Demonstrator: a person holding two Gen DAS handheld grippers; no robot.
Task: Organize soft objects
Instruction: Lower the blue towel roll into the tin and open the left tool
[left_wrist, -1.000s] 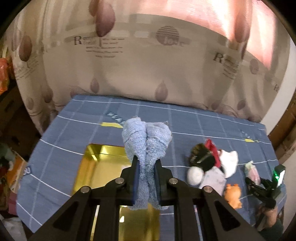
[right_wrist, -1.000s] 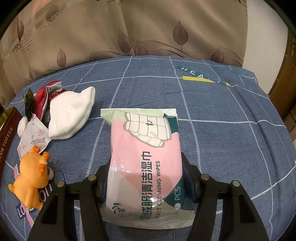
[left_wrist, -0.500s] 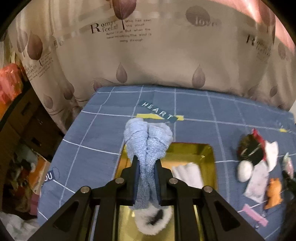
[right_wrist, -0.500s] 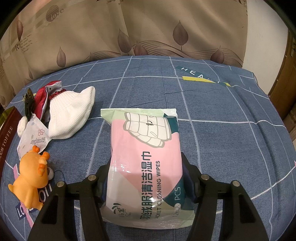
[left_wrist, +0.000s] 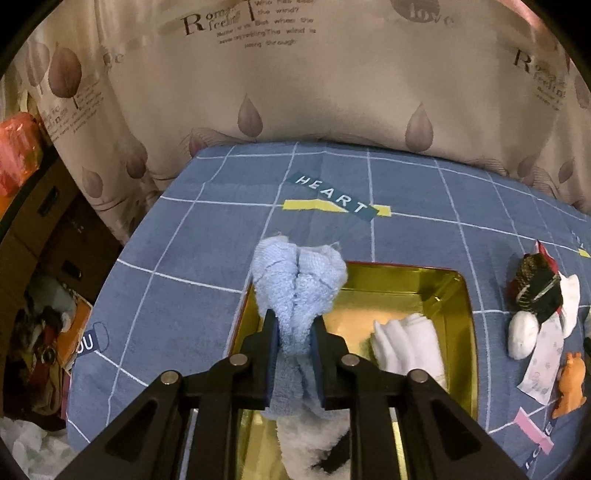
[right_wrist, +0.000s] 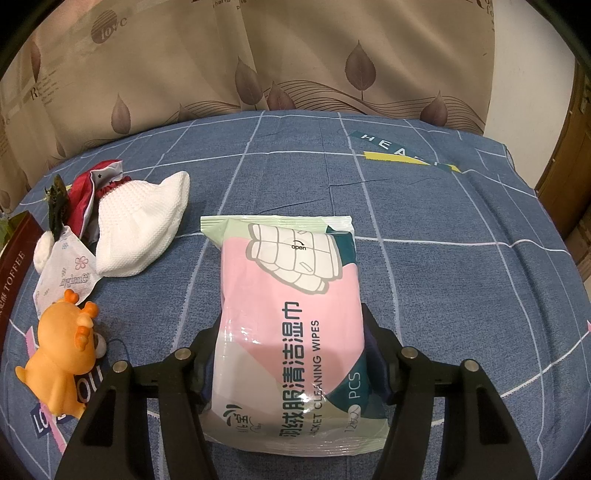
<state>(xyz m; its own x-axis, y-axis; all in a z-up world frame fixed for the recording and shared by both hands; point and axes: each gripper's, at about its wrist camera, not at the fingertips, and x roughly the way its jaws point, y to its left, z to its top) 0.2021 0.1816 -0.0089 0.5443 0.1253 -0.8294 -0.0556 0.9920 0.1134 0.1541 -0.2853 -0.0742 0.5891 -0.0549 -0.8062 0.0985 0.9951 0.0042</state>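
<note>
Left wrist view: the left tongs (left_wrist: 293, 334) are pinching a blue towel (left_wrist: 297, 291), its bunched top standing above the fingertips. The towel hangs over the 9 o'clock side of a gold tin (left_wrist: 458, 317) that sits on the blue checked cloth (left_wrist: 192, 254). Inside the tin a white cloth (left_wrist: 406, 345) lies at 3 o'clock from the tongs, and a white fluffy thing (left_wrist: 299, 454) shows at 6 o'clock, partly hidden. Further toward 3 o'clock, outside the tin, lies a pile of small items (left_wrist: 535, 299), with an orange toy (left_wrist: 571, 384) just below it.

Right wrist view: the right tongs (right_wrist: 291, 343) are spread wide with a wipes pack (right_wrist: 291, 306) lying flat on the cloth (right_wrist: 461, 229) between the fingers; whether they press its sides, I cannot tell. At 10 o'clock from the pack sits a white mesh pouch (right_wrist: 142, 230), touching a red item (right_wrist: 86, 192) and a sachet (right_wrist: 64, 275). The orange toy (right_wrist: 59, 356) stands at 9 o'clock, near the left finger but apart from it
</note>
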